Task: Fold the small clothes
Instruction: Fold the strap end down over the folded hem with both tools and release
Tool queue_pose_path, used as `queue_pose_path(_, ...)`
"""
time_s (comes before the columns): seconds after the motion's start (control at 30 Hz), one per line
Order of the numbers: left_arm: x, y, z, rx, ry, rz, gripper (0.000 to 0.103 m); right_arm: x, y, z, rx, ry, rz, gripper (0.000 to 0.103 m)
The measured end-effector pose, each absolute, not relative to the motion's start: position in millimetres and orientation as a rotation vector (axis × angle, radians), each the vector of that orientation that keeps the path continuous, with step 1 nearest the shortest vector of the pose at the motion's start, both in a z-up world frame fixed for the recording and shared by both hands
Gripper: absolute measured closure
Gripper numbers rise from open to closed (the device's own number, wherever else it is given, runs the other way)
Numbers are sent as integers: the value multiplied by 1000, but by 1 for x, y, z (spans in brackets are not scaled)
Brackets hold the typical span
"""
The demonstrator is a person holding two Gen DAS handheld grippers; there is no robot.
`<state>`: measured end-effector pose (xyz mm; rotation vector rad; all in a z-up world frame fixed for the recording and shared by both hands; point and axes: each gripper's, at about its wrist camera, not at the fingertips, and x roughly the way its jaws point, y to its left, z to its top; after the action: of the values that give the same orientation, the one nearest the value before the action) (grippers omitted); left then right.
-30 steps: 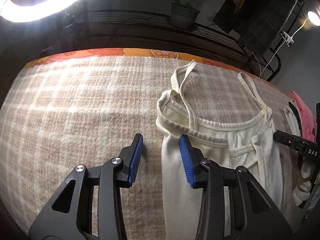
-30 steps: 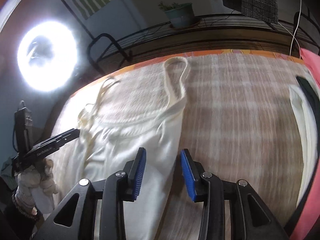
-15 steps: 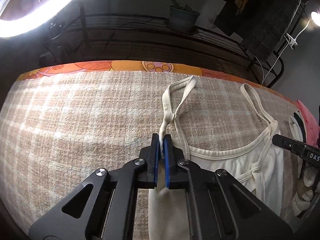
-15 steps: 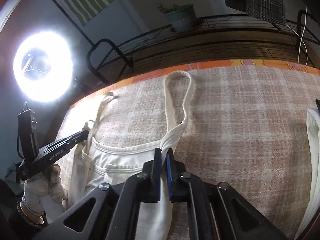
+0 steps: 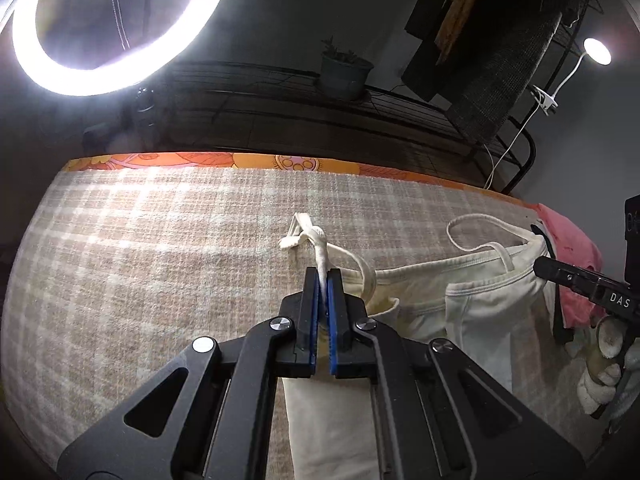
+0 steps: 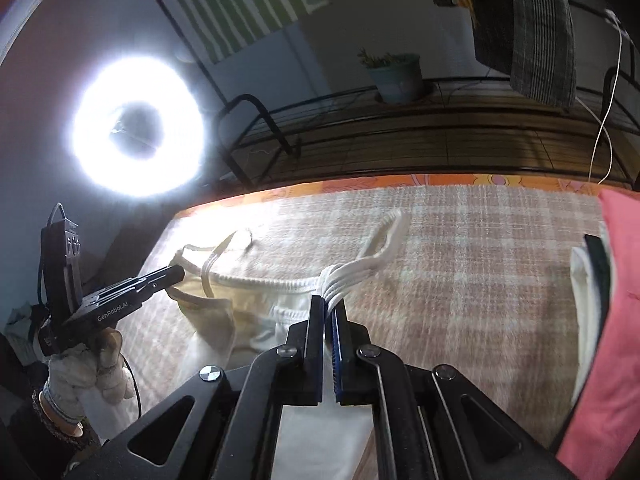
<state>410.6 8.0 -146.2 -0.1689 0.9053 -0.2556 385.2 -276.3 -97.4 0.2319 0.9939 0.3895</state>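
Observation:
A cream camisole [image 5: 476, 312] with thin straps hangs stretched between my two grippers above a beige checked cloth [image 5: 160, 264]. My left gripper [image 5: 323, 276] is shut on the base of its left strap [image 5: 316, 240], whose end bunches above the pads. My right gripper [image 6: 329, 304] is shut on the base of the right strap [image 6: 384, 240]. The camisole [image 6: 256, 300] sags between the grippers, its lower part hanging down under them. Each gripper shows in the other's view, the right one [image 5: 560, 276] and the left one [image 6: 160, 276].
A pink garment [image 6: 616, 320] and a folded white and black piece [image 6: 588, 280] lie at the right edge. An orange patterned border [image 5: 240, 160] marks the far edge. A ring light [image 5: 112, 24], metal rack [image 5: 280, 92] and potted plant [image 5: 344, 72] stand behind.
Both grippers closed on the strap bases and have lifted the camisole's top edge off the cloth. The straps now bunch above the pads and the body hangs below.

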Motion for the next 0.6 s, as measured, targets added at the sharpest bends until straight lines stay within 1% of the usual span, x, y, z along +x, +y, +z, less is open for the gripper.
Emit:
queue_pose_path(0.17, 365, 14, -128, -147, 880, -267, 102, 349, -277, -73, 214, 971, 416, 103)
queue_pose_path(0.33, 318, 20, -120, -150, 880, -273, 102, 307, -272, -60, 160, 972, 420, 103)
queue_pose_path(0.5, 271, 29, -120, -164, 884, -278, 102, 258, -263, -54, 103, 961, 450, 103)
queue_pose_path(0.6, 244, 32, -130, -170, 901, -279, 102, 227, -261, -58, 81, 964, 459, 103)
